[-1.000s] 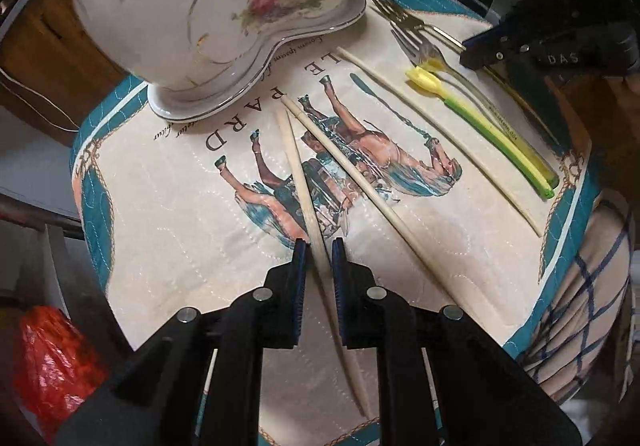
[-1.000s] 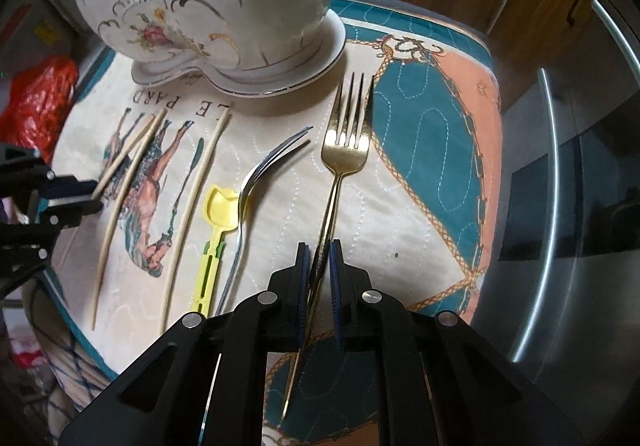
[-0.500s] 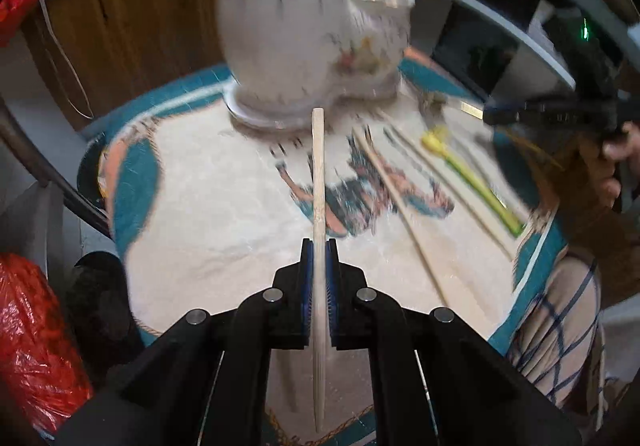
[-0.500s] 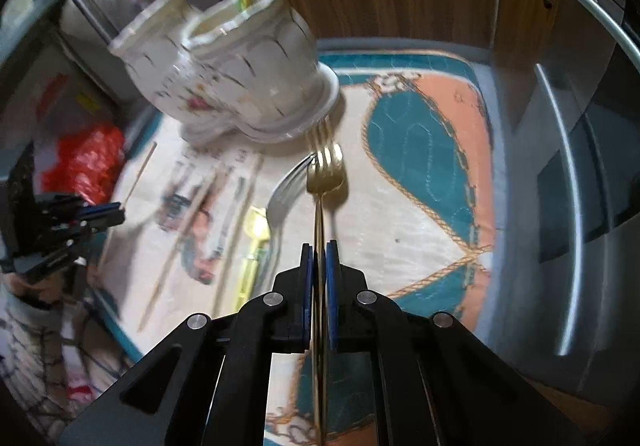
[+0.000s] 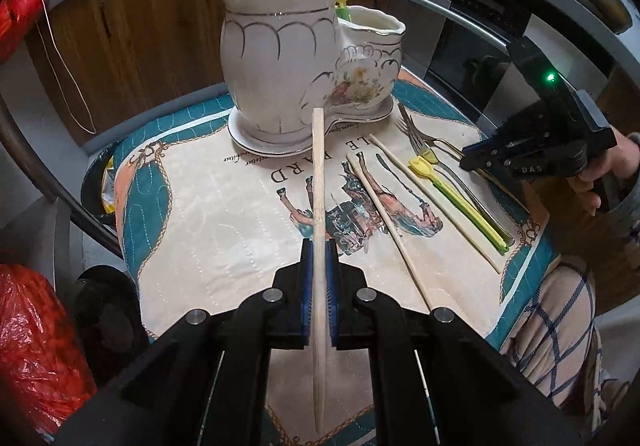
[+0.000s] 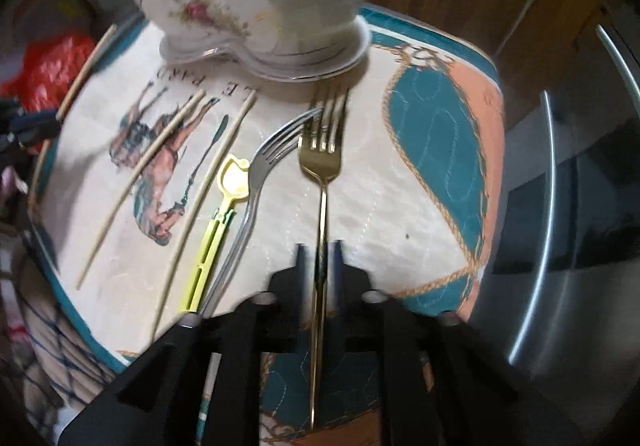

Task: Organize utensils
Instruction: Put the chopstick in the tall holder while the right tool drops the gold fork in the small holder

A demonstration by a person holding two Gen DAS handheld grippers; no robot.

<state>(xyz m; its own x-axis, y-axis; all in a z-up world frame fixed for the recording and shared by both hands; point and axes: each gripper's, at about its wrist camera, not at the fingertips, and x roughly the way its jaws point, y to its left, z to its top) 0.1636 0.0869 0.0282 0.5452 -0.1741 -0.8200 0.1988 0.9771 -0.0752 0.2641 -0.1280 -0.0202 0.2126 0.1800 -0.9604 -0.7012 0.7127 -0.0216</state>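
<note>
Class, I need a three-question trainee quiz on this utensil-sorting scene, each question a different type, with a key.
1. True or false: the left gripper is shut on a wooden chopstick.
2. Which utensil lies between the right gripper's opening jaws? A) gold fork B) silver fork C) yellow spoon
3. Fill in: two chopsticks already stand in the ceramic ______.

Key: 1 true; 2 A; 3 holder
</note>
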